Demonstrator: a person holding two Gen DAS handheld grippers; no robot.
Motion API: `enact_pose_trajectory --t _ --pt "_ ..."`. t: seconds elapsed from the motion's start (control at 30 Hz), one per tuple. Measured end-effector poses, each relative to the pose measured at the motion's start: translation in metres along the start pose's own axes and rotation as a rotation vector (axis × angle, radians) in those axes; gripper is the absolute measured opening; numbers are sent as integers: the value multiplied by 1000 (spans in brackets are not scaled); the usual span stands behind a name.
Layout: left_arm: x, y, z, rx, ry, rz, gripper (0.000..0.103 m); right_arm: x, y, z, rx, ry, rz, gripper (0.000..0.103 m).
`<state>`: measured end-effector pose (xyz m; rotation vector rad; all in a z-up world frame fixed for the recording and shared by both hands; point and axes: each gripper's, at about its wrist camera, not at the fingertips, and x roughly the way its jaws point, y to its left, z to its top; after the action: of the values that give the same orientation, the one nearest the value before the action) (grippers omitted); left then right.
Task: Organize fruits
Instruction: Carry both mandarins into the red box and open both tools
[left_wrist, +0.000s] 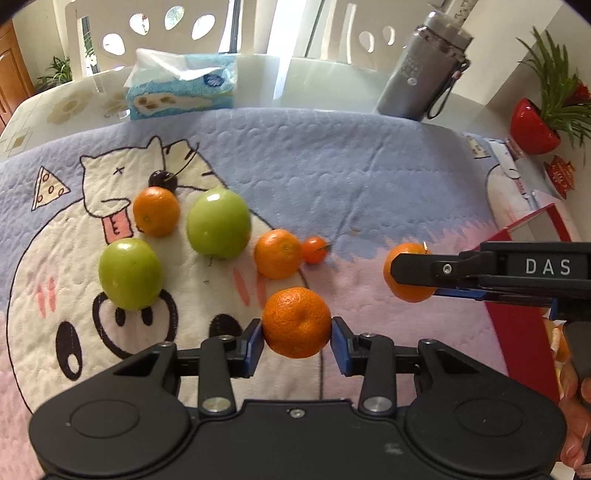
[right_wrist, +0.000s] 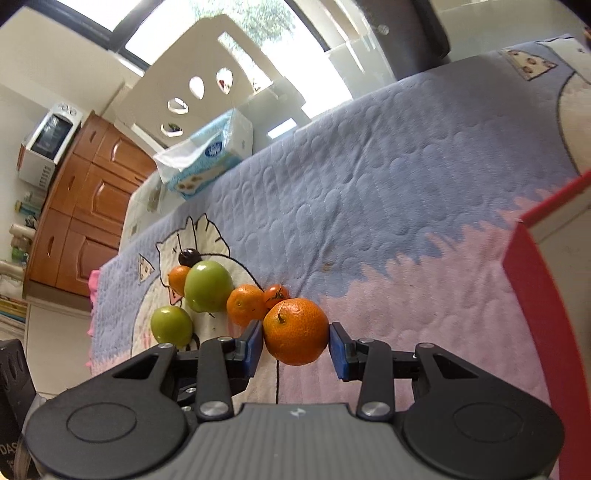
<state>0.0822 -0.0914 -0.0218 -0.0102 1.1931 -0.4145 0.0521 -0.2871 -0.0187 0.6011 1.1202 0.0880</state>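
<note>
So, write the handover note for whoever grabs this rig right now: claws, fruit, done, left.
Left claw: shut on a mandarin, just off the blanket.
Right claw: shut on a second mandarin, close to the red box.
On the cartoon blanket: two green apples, two mandarins, a cherry tomato, a dark cherry.
Done: both mandarins gripped. Inside of the box is not visible.
Left: probably place both held mandarins, then sort the six loose fruits.
</note>
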Motion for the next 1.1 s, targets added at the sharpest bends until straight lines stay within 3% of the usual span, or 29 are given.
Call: enact_pose_trajectory --t 0.23,0.5,0.83,1.1 --pt "-19 -38 2 83 -40 -66 46 -37 -22 -8 49 -83 -2 41" --pt "-26 -98 11 196 -57 -147 46 -100 -76 -21 171 -235 -38 41" --pt "-10 -193 19 399 -31 -258 46 -174 -169 -54 372 -393 -166 41" --pt "17 -268 16 521 16 -322 46 -206 -226 -82 488 -442 -236 41"
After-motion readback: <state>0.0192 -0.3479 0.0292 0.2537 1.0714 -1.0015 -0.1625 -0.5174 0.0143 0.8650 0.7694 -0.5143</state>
